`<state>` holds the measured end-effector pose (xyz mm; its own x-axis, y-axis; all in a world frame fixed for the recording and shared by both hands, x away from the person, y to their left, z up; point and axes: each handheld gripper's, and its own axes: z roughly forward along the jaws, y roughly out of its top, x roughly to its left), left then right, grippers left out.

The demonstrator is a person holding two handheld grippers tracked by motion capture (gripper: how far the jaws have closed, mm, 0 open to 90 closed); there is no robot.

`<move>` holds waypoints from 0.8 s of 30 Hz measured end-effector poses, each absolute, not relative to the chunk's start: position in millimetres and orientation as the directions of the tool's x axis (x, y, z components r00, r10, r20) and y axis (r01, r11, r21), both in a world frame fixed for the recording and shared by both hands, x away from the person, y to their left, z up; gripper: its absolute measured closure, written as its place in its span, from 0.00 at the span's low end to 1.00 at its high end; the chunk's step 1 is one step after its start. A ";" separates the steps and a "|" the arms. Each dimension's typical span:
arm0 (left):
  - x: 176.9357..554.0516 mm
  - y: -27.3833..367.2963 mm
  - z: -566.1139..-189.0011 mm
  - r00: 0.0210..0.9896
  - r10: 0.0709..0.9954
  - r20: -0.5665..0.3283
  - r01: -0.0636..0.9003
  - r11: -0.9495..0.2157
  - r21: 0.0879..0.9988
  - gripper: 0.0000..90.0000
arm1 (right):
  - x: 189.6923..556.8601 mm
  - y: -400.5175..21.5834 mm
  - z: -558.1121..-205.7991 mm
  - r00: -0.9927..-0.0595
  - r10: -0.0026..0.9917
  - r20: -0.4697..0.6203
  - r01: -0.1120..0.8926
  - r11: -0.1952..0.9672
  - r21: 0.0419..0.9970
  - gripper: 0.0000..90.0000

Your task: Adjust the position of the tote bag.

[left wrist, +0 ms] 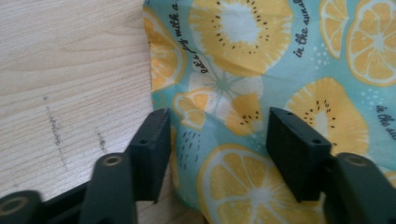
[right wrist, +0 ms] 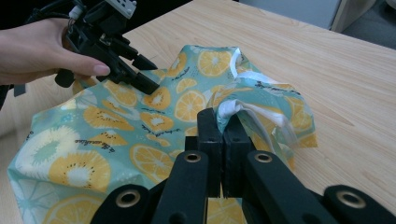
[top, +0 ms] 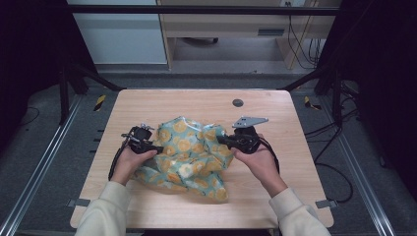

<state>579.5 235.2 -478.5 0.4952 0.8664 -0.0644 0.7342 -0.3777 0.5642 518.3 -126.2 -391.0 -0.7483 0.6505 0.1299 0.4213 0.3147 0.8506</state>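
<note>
Now, cloth (top: 189, 155): crumpled on table (top: 147, 103).
Left gripper (left wrist: 217, 140): jaws apart, straddling cloth's edge.
Right gripper (right wrist: 223, 126): clamped on cloth's fold.

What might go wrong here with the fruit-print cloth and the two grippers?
The left gripper has cloth between open jaws near its edge; closing there may catch only a thin fold and slip. The right gripper is shut on a bunched fold, so pulling apart could drag the whole crumpled pile across the table.
</note>
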 end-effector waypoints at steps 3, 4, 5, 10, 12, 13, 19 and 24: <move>578.4 235.0 -477.7 0.499 0.864 -0.061 0.732 -0.383 0.564 0.59 | 518.9 -126.5 -391.2 -0.745 0.653 0.132 0.424 0.312 0.850 0.99; 578.1 235.0 -477.7 0.501 0.863 -0.059 0.731 -0.386 0.563 0.62 | 519.1 -126.6 -391.4 -0.746 0.653 0.131 0.424 0.313 0.850 0.99; 578.0 235.0 -477.6 0.500 0.864 -0.057 0.731 -0.386 0.562 0.66 | 519.4 -126.8 -391.5 -0.746 0.653 0.130 0.423 0.314 0.850 0.99; 577.1 233.8 -477.4 0.509 0.860 -0.046 0.730 -0.403 0.552 0.78 | 520.2 -127.4 -391.8 -0.744 0.655 0.131 0.425 0.312 0.850 0.99; 576.8 233.3 -477.8 0.512 0.858 -0.036 0.727 -0.410 0.551 0.83 | 520.4 -127.8 -391.7 -0.743 0.656 0.134 0.426 0.309 0.850 0.99; 576.6 233.0 -477.5 0.514 0.857 -0.038 0.728 -0.413 0.548 0.85 | 520.5 -127.8 -391.7 -0.741 0.658 0.134 0.426 0.306 0.851 0.99; 574.4 231.6 -474.8 0.522 0.853 -0.026 0.715 -0.420 0.559 0.99 | 521.8 -130.2 -392.1 -0.738 0.661 0.135 0.428 0.305 0.851 0.99; 571.3 234.3 -468.0 0.511 0.859 -0.017 0.696 -0.403 0.594 1.00 | 522.9 -134.2 -391.5 -0.731 0.669 0.134 0.427 0.295 0.855 0.99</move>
